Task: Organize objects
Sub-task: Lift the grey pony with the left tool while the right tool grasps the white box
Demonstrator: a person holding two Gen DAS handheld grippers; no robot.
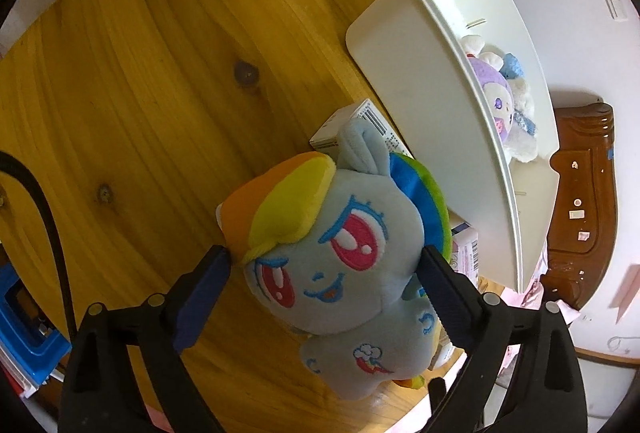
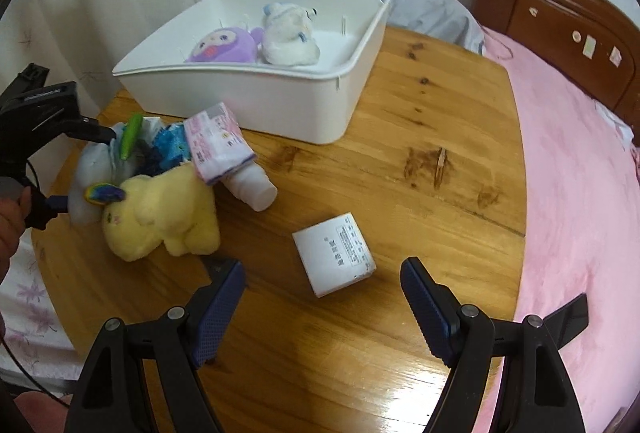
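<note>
My left gripper (image 1: 324, 265) is shut on a grey-blue pony plush with a rainbow mane (image 1: 332, 261), its fingers pressing both sides of the head. From the right wrist view the left gripper (image 2: 80, 169) and the plush (image 2: 100, 161) are at the table's left edge. A white bin (image 2: 256, 93) at the back holds a purple plush (image 2: 222, 47) and a white plush (image 2: 288, 37); it also shows in the left wrist view (image 1: 416, 85). My right gripper (image 2: 322, 281) is open above the table, just short of a small white box (image 2: 334, 253).
A yellow plush (image 2: 160, 213), a pink-and-white packet (image 2: 218, 145) and a white bottle (image 2: 254, 187) lie at the left of the round wooden table (image 2: 400, 161). A pink bed (image 2: 580, 193) with a brown headboard is on the right. A blue object (image 1: 24, 321) sits beyond the table edge.
</note>
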